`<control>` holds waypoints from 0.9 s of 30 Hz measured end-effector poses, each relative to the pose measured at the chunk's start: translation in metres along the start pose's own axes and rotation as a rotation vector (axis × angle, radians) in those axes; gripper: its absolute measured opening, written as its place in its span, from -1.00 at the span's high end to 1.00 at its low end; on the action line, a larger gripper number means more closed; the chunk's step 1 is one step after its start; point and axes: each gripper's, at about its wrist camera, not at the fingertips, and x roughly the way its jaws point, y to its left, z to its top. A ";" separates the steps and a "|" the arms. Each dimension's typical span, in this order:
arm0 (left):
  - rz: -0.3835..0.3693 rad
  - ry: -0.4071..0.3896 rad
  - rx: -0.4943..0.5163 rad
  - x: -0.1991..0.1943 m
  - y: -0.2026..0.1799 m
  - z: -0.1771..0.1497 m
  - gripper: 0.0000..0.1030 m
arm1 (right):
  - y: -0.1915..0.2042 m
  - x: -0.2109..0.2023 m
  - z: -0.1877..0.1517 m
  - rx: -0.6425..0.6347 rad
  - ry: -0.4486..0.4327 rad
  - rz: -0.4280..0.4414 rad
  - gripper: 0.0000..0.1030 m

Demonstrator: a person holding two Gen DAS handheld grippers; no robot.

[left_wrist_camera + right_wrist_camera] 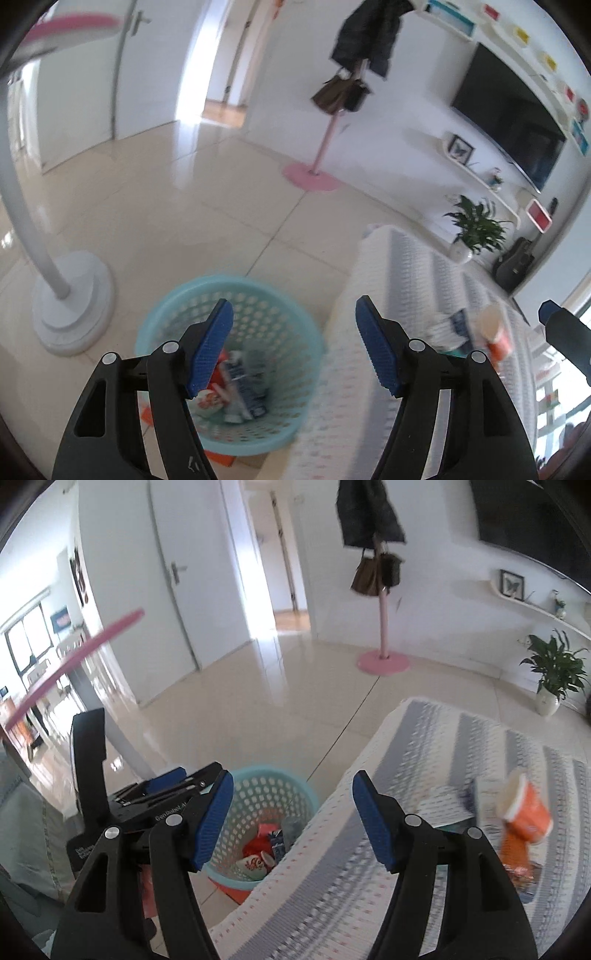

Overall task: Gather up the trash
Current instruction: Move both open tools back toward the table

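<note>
On the tiled floor [177, 206], just beside the bench [369, 867] with its striped grey and white cloth, stands a turquoise basket [173, 306] with many round holes. Inside it lies trash [236, 391]: a blue and white carton, something red, and a white wrapper with an orange print. An orange sheet shows under the basket's edge.

The left hand-held gripper [293, 347] hangs above the basket, with its jaws spread wide and nothing between them. Its left blue pad is over the basket's inside, and its right pad is over the edge of the bench. In the right wrist view this same gripper [173, 786] appears at the left, above the basket's rim [258, 771].

The right hand-held gripper [291, 819] is also wide open and holds nothing. It is above the corner of the bench, with the basket [306, 794] low between its fingers, towards the left one. One blue tip of it [546, 312] shows at the right border of the left wrist view.

On the bench, to the right of both grippers and apart from them, an orange paper cup [524, 808] is tilted on its side with the mouth to the upper left. Beside it are blurred packets and paper [447, 805]; what they are I cannot tell. In the left wrist view the cup [495, 328] is blurred as well.

Farther on the floor stands a pink coat stand [382, 627] with a dark coat and bags, and a potted plant [554, 672] is near the wall.
</note>
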 end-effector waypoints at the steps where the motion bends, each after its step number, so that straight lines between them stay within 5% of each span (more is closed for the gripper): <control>1: -0.008 -0.005 0.007 -0.003 -0.009 0.000 -0.30 | -0.005 -0.009 0.000 0.006 -0.014 -0.004 -0.23; 15: -0.116 -0.042 0.161 -0.019 -0.176 -0.023 -0.30 | -0.150 -0.138 -0.037 0.133 -0.225 -0.134 -0.23; 27: -0.129 0.053 0.253 0.028 -0.236 -0.061 -0.36 | -0.265 -0.145 -0.115 0.265 -0.179 -0.316 -0.23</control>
